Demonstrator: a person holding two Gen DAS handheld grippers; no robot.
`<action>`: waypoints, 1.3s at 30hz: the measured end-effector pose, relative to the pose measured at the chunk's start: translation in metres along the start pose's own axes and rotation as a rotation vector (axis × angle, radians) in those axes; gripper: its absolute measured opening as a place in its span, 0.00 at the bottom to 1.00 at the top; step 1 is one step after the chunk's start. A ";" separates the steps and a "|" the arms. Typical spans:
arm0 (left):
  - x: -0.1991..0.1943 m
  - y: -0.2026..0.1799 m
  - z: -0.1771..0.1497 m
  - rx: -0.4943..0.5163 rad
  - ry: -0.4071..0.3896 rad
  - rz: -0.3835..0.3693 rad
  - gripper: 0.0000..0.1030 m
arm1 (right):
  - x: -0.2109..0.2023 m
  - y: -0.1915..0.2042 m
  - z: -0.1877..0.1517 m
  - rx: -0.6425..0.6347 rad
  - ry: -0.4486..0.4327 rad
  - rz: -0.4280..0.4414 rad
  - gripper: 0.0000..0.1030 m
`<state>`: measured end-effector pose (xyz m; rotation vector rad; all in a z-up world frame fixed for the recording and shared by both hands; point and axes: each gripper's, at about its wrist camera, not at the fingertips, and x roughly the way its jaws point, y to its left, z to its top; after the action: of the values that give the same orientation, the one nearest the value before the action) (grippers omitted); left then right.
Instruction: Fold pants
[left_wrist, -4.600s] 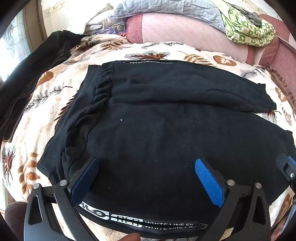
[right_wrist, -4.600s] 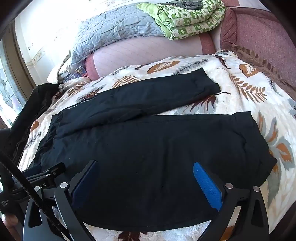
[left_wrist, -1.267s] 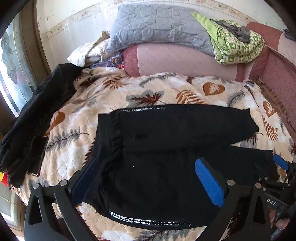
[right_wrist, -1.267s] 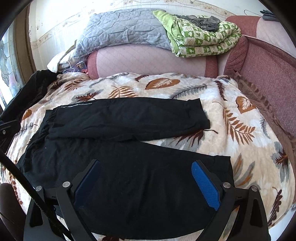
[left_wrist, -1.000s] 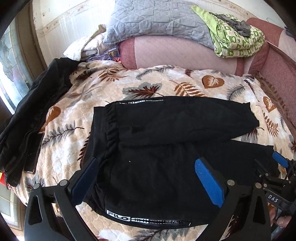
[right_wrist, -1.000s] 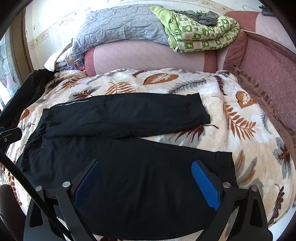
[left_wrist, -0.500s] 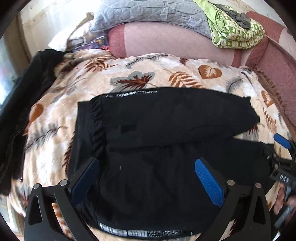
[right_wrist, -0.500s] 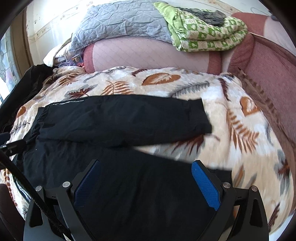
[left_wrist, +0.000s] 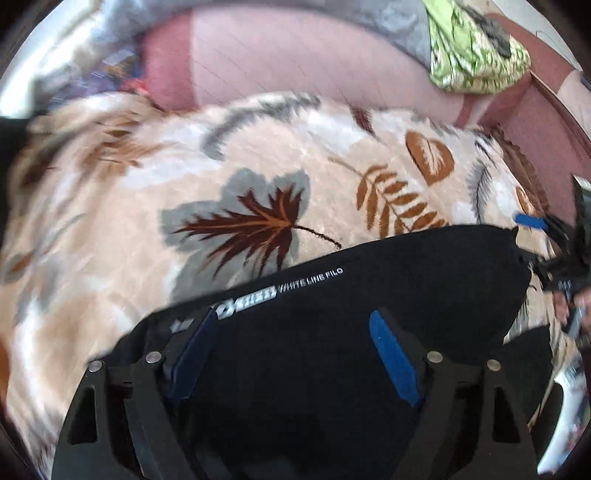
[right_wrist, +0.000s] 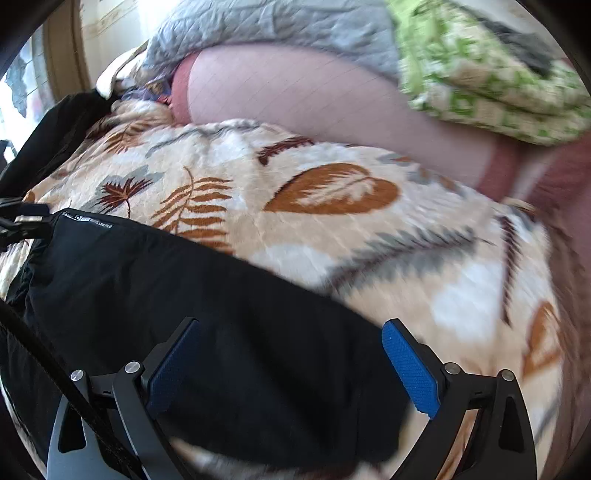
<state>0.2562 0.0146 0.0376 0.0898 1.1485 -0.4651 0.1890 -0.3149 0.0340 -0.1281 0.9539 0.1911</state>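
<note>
left wrist view: black pants lie spread on a leaf-print blanket, the far waistband edge with its white lettering running just past the fingertips. the left gripper hangs over the dark cloth near that waistband, its blue-padded jaws standing wide apart with nothing between them but the fabric below; whether the pads touch the fabric cannot be told through the motion blur. at the frame's right edge the right gripper appears by the end of the far pant leg, too blurred there to judge.

right wrist view: the right gripper is poised over the leg end of the pants, jaws likewise parted and holding nothing, one blue pad over the blanket just past the cloth's edge, the other over the black fabric. the left gripper shows at the far left, next to the lettered waistband corner. a black cable crosses the lower left.

behind the blanket runs a pink bolster, with a grey quilted cover and a folded green-patterned cloth on top. a dark garment lies along the blanket's left side.
</note>
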 end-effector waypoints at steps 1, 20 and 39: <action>0.013 0.005 0.006 0.015 0.026 -0.011 0.81 | 0.013 -0.005 0.009 -0.007 0.023 0.030 0.96; 0.044 -0.026 0.003 0.278 0.040 0.027 0.28 | 0.069 -0.010 0.014 -0.080 0.097 0.116 0.65; -0.034 -0.048 -0.035 0.214 -0.065 0.064 0.15 | -0.008 0.020 0.010 -0.038 0.047 0.124 0.08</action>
<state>0.1959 -0.0077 0.0619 0.2946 1.0263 -0.5292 0.1876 -0.2942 0.0460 -0.1090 1.0064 0.3224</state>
